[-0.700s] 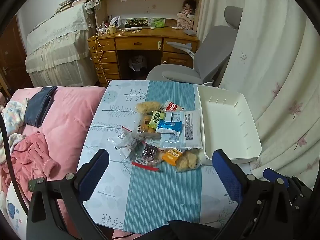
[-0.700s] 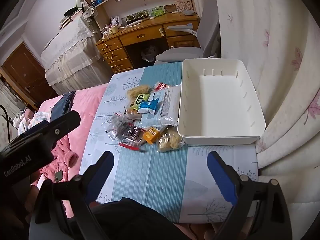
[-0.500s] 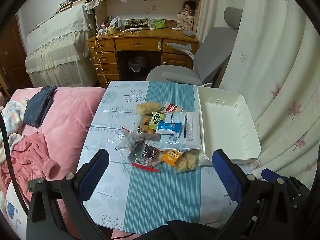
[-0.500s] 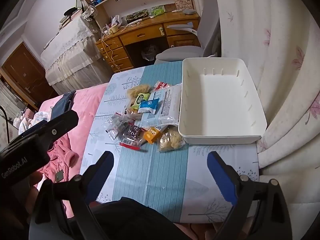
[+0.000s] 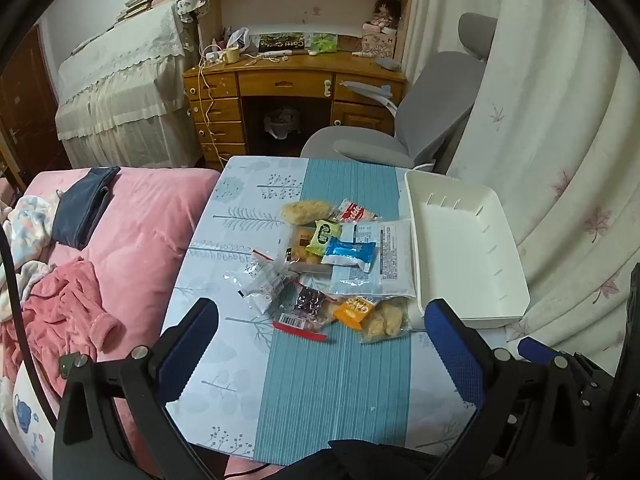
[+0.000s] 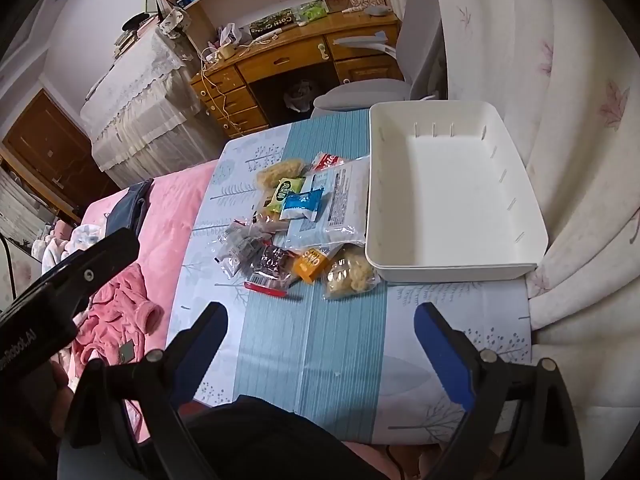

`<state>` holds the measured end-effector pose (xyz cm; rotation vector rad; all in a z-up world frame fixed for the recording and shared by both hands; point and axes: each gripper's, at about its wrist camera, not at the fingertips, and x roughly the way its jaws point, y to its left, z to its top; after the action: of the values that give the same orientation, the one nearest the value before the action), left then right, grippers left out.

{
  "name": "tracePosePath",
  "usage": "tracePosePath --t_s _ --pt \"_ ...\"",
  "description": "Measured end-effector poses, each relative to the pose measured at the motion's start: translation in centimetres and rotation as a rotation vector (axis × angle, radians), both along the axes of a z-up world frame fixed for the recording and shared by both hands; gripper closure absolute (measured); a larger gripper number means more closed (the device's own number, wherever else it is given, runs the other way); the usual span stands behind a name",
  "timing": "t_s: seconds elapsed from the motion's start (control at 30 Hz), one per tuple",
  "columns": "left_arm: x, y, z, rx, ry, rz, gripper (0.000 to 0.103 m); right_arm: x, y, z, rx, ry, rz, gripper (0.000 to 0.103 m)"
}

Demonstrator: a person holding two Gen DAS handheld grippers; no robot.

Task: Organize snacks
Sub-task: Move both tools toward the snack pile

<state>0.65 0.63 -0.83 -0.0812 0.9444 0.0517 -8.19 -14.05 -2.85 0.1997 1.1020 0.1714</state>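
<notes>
Left wrist view has my left gripper [image 5: 320, 344] with its fingers [image 5: 188, 344] spread as wide as they go and nothing between them, hanging above the near end of the worktop [image 5: 332, 392]. My right gripper [image 6: 320, 344] is much the same in its own view: fingers [image 6: 444, 356] wide apart, empty, tilted down at the cloth short of the snacks.

Just beyond both sits the snack pile [image 5: 336, 264], a loose heap of small packets left of the white bin [image 5: 472, 308], which is empty. Nearest me are a red-edged barcode packet [image 5: 300, 322], an orange packet [image 5: 356, 308] and a clear bag of pale pieces [image 5: 386, 318], that last one touching the bin's near corner. A large flat clear pouch [image 5: 384, 264] lies alongside the bin's left wall, its long axis running away from me, roughly parallel to the bin's own long side. A blue-and-white packet [image 5: 348, 254] rests on top of it, lying crosswise.

My worry is the overlap: closing on one wrapper could drag its neighbours or pinch two at once, and slick film may slip out of the pads. The crinkled clear wrapper [image 5: 264, 282] at the left sits nearest the worktop edge beside the pink bed [image 5: 132, 232], so a careless sweep could push it off. Pressing on the bag of pale pieces could, I judge, crush its contents.
</notes>
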Motion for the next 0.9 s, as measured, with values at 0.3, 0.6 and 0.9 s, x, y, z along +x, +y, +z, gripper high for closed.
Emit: tracePosePath --t_s 0.3,0.6,0.9 --pt "0.2 0.6 -0.2 0.016 0.014 0.002 0.0 0.7 0.0 -0.8 0.053 0.044 -0.01 0.008" --pt "0.3 1.9 -0.7 0.027 0.044 0.015 0.0 1.1 0.4 -1.5 0.061 0.074 -0.03 0.008" --pt "0.6 2.0 -1.3 0.022 0.076 0.003 0.0 0.8 0.7 -1.7 0.041 0.089 -0.041 0.008"
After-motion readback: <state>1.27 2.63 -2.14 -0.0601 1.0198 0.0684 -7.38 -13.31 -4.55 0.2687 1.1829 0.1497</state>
